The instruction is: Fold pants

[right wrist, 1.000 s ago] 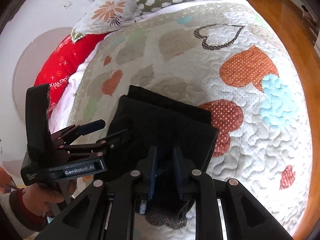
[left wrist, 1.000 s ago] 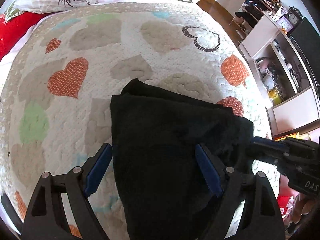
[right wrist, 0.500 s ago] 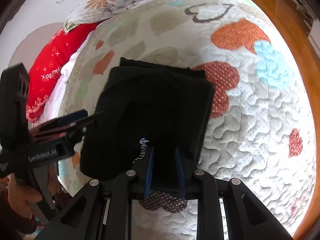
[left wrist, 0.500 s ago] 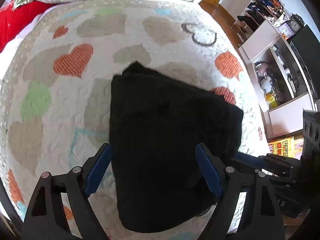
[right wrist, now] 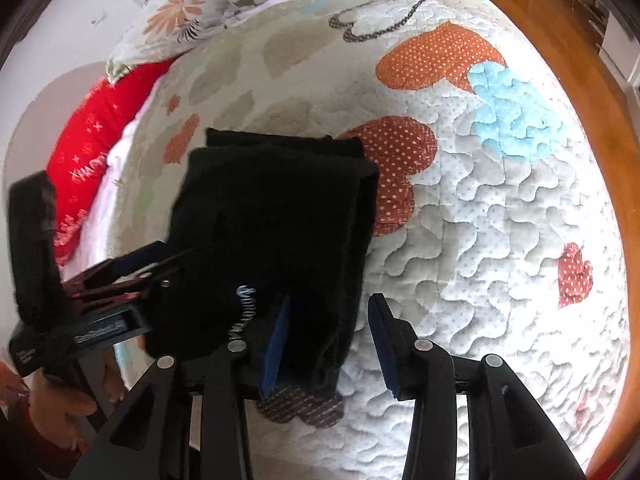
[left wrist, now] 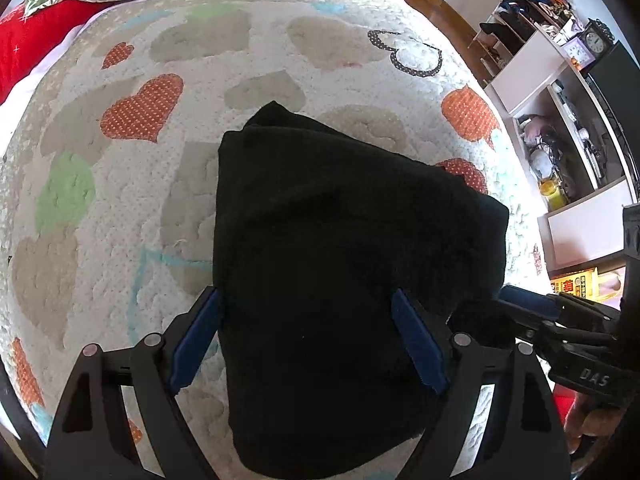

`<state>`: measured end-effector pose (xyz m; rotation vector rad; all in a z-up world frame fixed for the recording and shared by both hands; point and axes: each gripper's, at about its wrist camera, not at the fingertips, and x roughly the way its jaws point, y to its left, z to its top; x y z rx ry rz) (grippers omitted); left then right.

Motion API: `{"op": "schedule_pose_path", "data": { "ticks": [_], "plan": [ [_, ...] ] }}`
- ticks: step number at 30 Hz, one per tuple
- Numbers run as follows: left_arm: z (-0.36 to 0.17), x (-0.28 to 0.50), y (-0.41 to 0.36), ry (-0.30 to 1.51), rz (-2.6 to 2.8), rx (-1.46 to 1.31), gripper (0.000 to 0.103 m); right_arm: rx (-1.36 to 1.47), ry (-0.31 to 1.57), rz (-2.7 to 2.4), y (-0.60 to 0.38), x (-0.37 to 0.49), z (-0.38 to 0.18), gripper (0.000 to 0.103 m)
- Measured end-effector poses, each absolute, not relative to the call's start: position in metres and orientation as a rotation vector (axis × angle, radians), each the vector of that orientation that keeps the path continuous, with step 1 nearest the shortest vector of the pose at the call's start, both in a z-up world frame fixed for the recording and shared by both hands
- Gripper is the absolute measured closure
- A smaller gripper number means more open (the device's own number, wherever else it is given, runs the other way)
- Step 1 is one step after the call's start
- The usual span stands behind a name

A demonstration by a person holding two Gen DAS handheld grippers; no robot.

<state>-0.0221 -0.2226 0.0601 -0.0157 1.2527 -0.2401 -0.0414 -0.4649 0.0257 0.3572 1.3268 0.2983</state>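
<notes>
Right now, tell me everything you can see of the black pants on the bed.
The pants are plain black, of a soft, thick-looking cloth, folded into a compact, roughly rectangular stack of layers. They lie flat on the heart-patterned quilt, near its edge. A small pale printed logo shows near one folded edge in the right wrist view. The left claw stands wide astride the near end, its pads beside the cloth, not pinching it. The right claw is opening, with the bundle's right edge between its pads.
</notes>
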Motion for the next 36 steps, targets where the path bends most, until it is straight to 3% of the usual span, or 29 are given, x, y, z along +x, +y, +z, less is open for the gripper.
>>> {"op": "schedule_pose_path", "data": {
  "ticks": [14,15,16,18,20,36],
  "plan": [
    [0.077,-0.022,-0.212,1.231,-0.284,-0.074,0.017,0.425,1.311,0.314,-0.462,-0.012,0.015,0.054],
    [0.078,-0.021,-0.213,1.228,-0.285,-0.067,0.017,0.434,1.298,0.328,-0.461,-0.009,0.016,0.057],
    [0.078,-0.018,-0.216,1.222,-0.288,-0.055,0.017,0.428,1.287,0.334,-0.459,-0.007,0.017,0.069],
    [0.079,-0.012,-0.220,1.210,-0.290,-0.038,0.017,0.388,1.276,0.332,-0.456,-0.003,0.022,0.079],
    [0.080,-0.003,-0.224,1.192,-0.289,-0.029,0.017,0.397,1.259,0.346,-0.458,0.000,0.027,0.096],
    [0.044,0.046,-0.265,1.228,-0.282,0.122,0.017,0.360,1.267,0.287,-0.466,0.014,0.008,0.097]
  ]
}}
